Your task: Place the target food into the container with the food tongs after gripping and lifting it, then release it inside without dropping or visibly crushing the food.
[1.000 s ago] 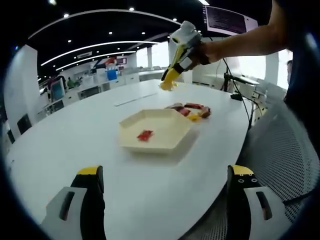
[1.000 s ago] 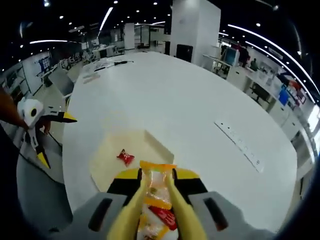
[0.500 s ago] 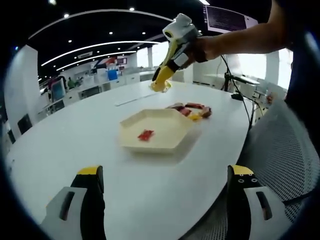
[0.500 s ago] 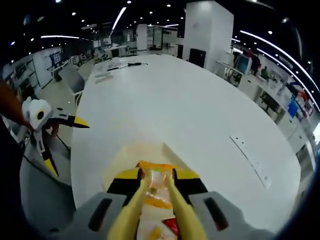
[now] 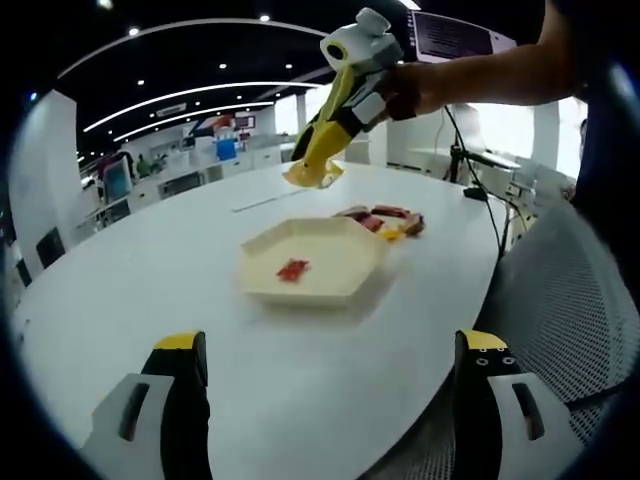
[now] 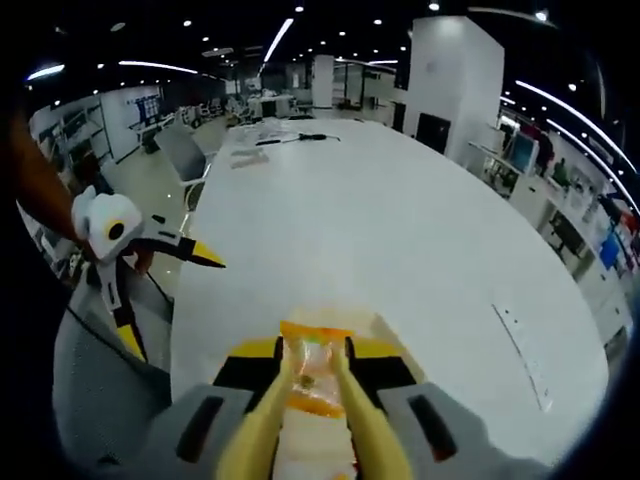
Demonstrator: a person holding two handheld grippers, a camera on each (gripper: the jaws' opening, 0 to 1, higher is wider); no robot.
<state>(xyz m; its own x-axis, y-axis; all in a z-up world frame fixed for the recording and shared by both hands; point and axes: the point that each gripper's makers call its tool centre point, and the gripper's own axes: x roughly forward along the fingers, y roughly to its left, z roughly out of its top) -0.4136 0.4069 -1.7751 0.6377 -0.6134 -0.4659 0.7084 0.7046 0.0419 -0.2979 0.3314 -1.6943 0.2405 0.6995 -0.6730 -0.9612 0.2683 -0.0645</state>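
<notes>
Left gripper view is showing a white round table point(image 5: 200, 300) with a shallow six-sided cream tray point(image 5: 312, 262) sitting on it. One small red snack point(image 5: 291, 269) is lying inside the tray near its middle. Just beyond the tray's far right corner a little pile of wrapped snacks point(image 5: 384, 220), red and yellow, is resting on the tabletop. Above the tray and slightly behind it, the right gripper point(image 5: 318, 168) is hanging in the air in a person's hand point(image 5: 405, 90), pointing down and to the left. Yellow tongs point(image 5: 325, 140) are sitting between its jaws, and their tips are pinching a packet point(image 5: 312, 177) of orange and clear wrap, well above the table. At the bottom of this view the left gripper's own two jaws are standing wide apart with nothing between them, over the near part of the table. A mesh chair point(image 5: 570, 300) is showing at the right.

Right gripper view is looking down along the yellow tongs point(image 6: 312, 420), squeezed together by the jaws on either side, with the packet point(image 6: 314, 365) clamped at their tips. Part of the cream tray point(image 6: 385, 330) is peeking out beneath the packet. At the left edge the left gripper point(image 6: 165, 290) is hovering beside the table, its yellow-tipped jaws spread apart.
</notes>
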